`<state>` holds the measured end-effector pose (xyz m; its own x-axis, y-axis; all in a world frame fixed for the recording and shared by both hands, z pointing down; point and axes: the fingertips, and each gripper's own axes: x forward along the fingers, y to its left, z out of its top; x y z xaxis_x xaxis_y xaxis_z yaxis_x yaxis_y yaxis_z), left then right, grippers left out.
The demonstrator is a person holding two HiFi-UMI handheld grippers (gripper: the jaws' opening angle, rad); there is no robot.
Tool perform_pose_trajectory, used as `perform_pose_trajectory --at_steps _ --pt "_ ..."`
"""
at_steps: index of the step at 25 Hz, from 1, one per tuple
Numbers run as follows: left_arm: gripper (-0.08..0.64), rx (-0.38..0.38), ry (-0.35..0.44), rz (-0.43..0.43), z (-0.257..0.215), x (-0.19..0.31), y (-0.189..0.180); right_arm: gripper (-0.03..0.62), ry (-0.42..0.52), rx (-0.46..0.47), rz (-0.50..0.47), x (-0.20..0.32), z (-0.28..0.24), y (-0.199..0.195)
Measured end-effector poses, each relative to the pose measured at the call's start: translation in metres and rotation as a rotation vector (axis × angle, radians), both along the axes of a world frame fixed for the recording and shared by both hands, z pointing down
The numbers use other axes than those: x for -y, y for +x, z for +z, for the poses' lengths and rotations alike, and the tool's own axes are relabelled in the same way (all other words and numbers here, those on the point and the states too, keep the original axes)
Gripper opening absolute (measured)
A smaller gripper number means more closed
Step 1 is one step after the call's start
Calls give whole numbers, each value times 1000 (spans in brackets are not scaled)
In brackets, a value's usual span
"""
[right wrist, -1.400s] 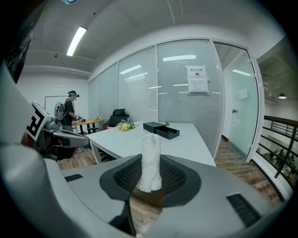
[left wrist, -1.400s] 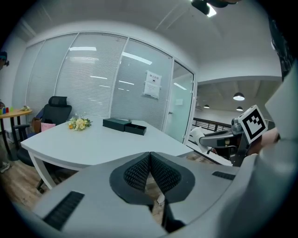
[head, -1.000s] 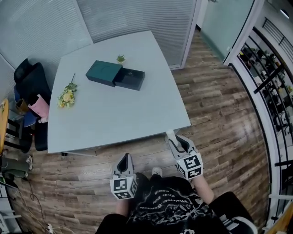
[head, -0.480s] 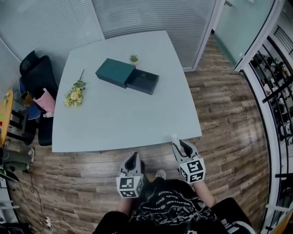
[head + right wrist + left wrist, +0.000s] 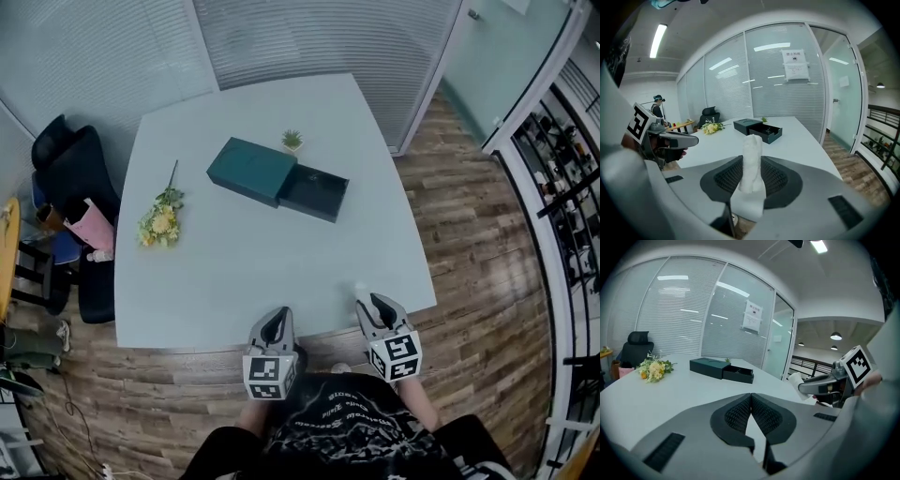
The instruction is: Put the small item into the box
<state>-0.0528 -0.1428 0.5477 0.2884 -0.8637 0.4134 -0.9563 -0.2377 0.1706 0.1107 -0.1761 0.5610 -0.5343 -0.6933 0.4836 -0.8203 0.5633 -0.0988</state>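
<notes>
Snugly between right fingers (image 5: 777,178), white item (image 5: 751,161)

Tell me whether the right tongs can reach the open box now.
Probably not yet: the right tongs, shut on the white item, are at the near edge of the table, the box far across, nothing between.

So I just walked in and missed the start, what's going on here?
A person stands at the near edge of a white table with a gripper in each hand. The right gripper is shut on a small white item; the left gripper is shut and empty. The dark green box lies across the table, drawer slid out; the item is not in it yet.
</notes>
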Motion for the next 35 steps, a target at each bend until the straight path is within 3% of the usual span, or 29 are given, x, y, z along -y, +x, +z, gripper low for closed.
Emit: perform_pose_trajectory --at_steps 8,16,27,35 --pt "17 0 -2 128 -1 53 -36 129 -5 -16 86 37 -1 -47" --pt "17 -3 -21 177 6 79 -63 129 -17 -42 121 49 5 -77" --pt "17 -14 -7 137 -9 93 -68 129 -16 -36 103 67 -8 -79" --pt "17 -13 10 66 -19 90 -73 129 48 -45 15 103 -46 -85"
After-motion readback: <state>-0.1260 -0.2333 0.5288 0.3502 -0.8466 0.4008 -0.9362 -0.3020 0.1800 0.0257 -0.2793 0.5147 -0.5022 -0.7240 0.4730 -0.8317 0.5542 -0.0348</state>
